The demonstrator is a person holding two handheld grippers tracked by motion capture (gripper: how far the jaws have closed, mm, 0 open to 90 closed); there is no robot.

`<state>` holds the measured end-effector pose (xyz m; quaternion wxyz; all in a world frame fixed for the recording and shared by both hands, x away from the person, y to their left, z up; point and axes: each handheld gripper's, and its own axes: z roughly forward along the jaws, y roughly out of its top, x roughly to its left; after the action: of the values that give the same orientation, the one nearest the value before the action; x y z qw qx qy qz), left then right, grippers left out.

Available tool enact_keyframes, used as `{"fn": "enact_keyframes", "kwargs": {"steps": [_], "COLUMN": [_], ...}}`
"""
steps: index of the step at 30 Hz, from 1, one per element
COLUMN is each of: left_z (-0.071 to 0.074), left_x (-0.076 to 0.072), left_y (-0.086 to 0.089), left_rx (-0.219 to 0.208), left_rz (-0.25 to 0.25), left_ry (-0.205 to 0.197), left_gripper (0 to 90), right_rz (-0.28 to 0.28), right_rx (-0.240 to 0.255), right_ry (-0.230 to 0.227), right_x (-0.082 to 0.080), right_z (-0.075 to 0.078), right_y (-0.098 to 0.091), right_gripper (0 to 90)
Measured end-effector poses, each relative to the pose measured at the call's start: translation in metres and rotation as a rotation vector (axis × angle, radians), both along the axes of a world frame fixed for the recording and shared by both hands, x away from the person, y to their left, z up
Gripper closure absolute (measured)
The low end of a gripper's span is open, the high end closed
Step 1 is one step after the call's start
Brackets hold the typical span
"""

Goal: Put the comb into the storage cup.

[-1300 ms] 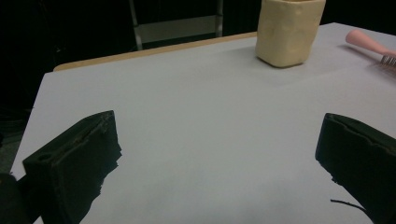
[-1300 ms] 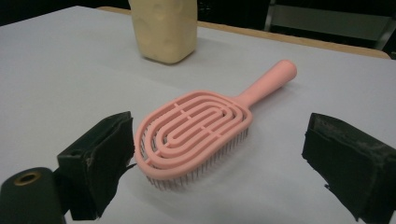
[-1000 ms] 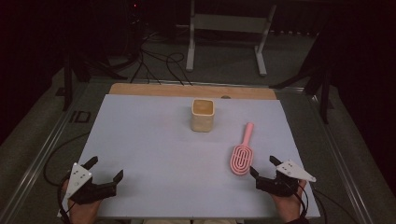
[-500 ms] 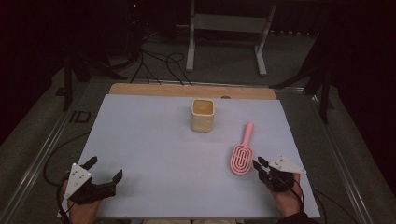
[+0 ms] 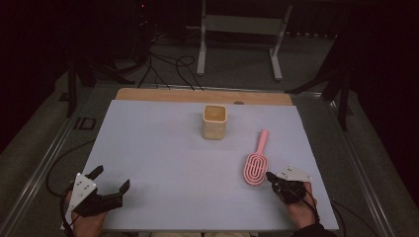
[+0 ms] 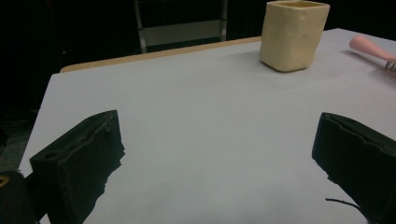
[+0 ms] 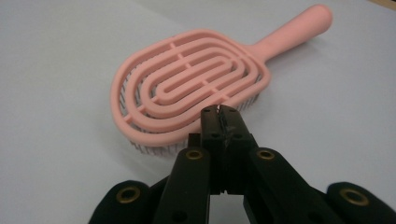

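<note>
The pink hairbrush (image 5: 256, 167) lies flat near the right edge of the tabletop (image 5: 163, 148), bristles down, its handle pointing toward the far edge and its oval head toward us. Our right hand-held gripper (image 5: 271, 176) sits just beside the near end of that head. A second ago its jaws stood wide; they have just been closing and now meet with nothing between them, as the right gripper view shows: the two black tips (image 7: 219, 116) press together right in front of the hairbrush (image 7: 187, 91) rim, which is not clamped. We judge that this empty closing does not secure the brush, so before any lift we would need to reopen and set the jaws around the head or the handle.

Our left hand-held gripper (image 5: 109, 178) rests at the near left corner, jaws spread and holding nothing, well apart from the brush.

A cream-coloured cup (image 5: 214, 121) stands upright near the middle of the far edge, well apart from the brush, and it is seen again at the top of the left gripper view (image 6: 293, 35). Nothing lies between the brush and the cup, so the way across looks free.
</note>
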<state>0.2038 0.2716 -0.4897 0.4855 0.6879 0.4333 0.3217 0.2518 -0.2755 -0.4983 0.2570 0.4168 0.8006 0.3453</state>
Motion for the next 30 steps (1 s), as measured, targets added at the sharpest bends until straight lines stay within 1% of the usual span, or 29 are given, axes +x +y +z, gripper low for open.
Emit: {"fn": "enact_keyframes", "kwargs": {"steps": [9, 12, 13, 14, 15, 16, 17, 19, 21, 22, 23, 24, 25, 26, 27, 28, 29, 30], "left_z": [0.000, 0.000, 0.000, 0.000, 0.000, 0.000, 0.000, 0.000, -0.001, -0.001, -0.001, -0.001, -0.001, -0.001, -0.001, -0.001, -0.001, -0.001], "left_x": [0.000, 0.000, 0.000, 0.000, 0.000, 0.000, 0.000, 0.000, 0.000, 0.000, 0.000, 0.000, 0.000, 0.000, 0.000, 0.000, 0.000, 0.000], "left_y": [0.000, 0.000, 0.000, 0.000, 0.000, 0.000, 0.000, 0.000, 0.000, 0.000, 0.000, 0.000, 0.000, 0.000, 0.000, 0.000, 0.000, 0.001], "left_rx": [0.001, 0.001, 0.001, 0.000, 0.000, 0.001, 0.001, 0.001, -0.001, -0.001, -0.001, -0.001, -0.001, -0.001, -0.001, -0.001, -0.001, 0.000], "left_rz": [-0.001, 0.001, 0.001, 0.001, 0.001, 0.001, 0.001, 0.002, 0.002, 0.003, 0.003, 0.003, 0.003, 0.002, 0.002, 0.002, 0.002, 0.003], "left_ry": [0.000, -0.001, -0.001, -0.001, -0.001, -0.001, -0.001, -0.001, -0.001, -0.002, -0.002, -0.001, -0.001, -0.001, -0.001, -0.001, -0.001, -0.001], "left_gripper": [2.6, 2.7, 2.8, 2.8, 2.8, 2.9, 2.9, 3.0, 3.0, 3.0, 3.0, 3.1, 3.1, 3.1, 3.1, 3.1, 3.1, 3.1], "right_rz": [0.032, 0.056, 0.056, 0.073, 0.073, 0.087, 0.087, 0.109, 0.118, 0.127, 0.127, 0.130, 0.130, 0.132, 0.132, 0.135, 0.135, 0.131], "right_rx": [-0.026, -0.041, -0.041, -0.050, -0.050, -0.051, -0.051, -0.058, -0.065, -0.070, -0.070, -0.074, -0.074, -0.080, -0.080, -0.087, -0.087, -0.086], "right_ry": [0.011, 0.008, 0.008, 0.005, 0.005, 0.006, 0.006, 0.006, 0.005, 0.005, 0.005, 0.005, 0.005, 0.007, 0.007, 0.007, 0.007, 0.011], "right_x": [0.001, 0.002, 0.002, 0.003, 0.003, 0.004, 0.004, 0.007, 0.009, 0.012, 0.012, 0.015, 0.015, 0.018, 0.018, 0.021, 0.021, 0.025], "right_z": [-0.001, -0.001, -0.001, 0.000, 0.000, 0.001, 0.001, 0.002, 0.002, 0.002, 0.002, 0.002, 0.002, 0.002, 0.002, 0.002, 0.002, 0.002], "right_y": [0.009, 0.016, 0.016, 0.020, 0.020, 0.026, 0.026, 0.035, 0.038, 0.044, 0.044, 0.050, 0.050, 0.056, 0.056, 0.060, 0.060, 0.065], "right_gripper": [89.7, 89.6, 89.6, 89.6, 89.6, 89.6, 89.6, 89.7, 89.6, 89.7, 89.7, 89.7, 89.7, 89.6, 89.6, 89.6, 89.6, 89.7]}}
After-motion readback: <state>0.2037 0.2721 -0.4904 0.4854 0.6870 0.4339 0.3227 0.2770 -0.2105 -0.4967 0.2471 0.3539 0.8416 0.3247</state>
